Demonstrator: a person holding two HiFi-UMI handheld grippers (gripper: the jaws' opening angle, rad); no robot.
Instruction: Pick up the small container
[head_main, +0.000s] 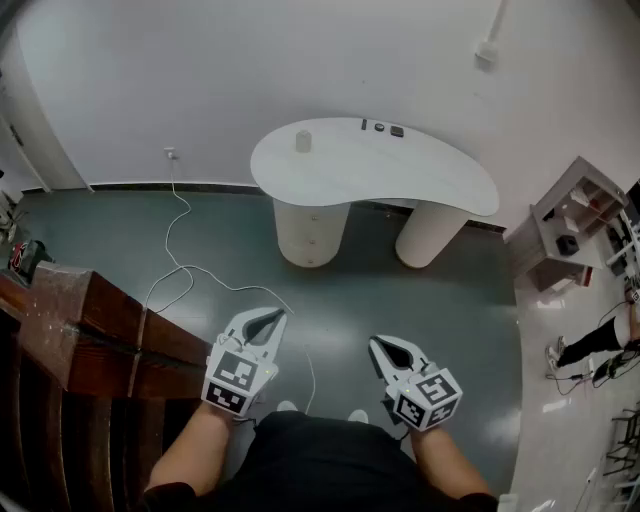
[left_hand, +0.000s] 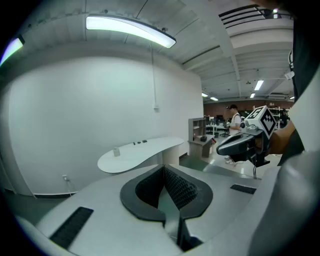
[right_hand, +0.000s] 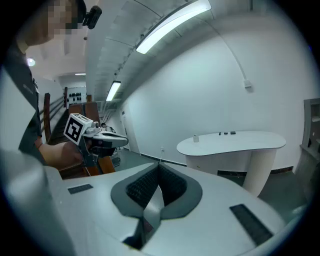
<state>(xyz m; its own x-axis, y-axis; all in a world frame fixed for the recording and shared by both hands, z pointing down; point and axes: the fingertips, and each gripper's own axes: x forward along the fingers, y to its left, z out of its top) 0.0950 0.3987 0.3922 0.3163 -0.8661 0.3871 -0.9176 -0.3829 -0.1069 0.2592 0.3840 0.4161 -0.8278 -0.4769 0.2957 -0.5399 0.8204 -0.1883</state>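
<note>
A small white container (head_main: 303, 141) stands upright near the left end of a white kidney-shaped table (head_main: 400, 175), far ahead of me. It shows tiny as the container (left_hand: 116, 151) in the left gripper view and as the container (right_hand: 196, 138) in the right gripper view. My left gripper (head_main: 281, 315) is held low over the dark floor, jaws shut and empty. To its right my right gripper (head_main: 374, 343) is also shut with nothing in it. Both are well short of the table. Each gripper view shows its own tips meeting: left gripper (left_hand: 164, 167), right gripper (right_hand: 159, 163).
Several small dark items (head_main: 381, 128) lie at the table's far edge. A white cable (head_main: 178, 235) trails across the floor from a wall socket. A brown wooden railing (head_main: 90, 330) runs on my left. A low shelf unit (head_main: 575, 220) stands at the right, and a person's leg (head_main: 585, 347) shows beyond it.
</note>
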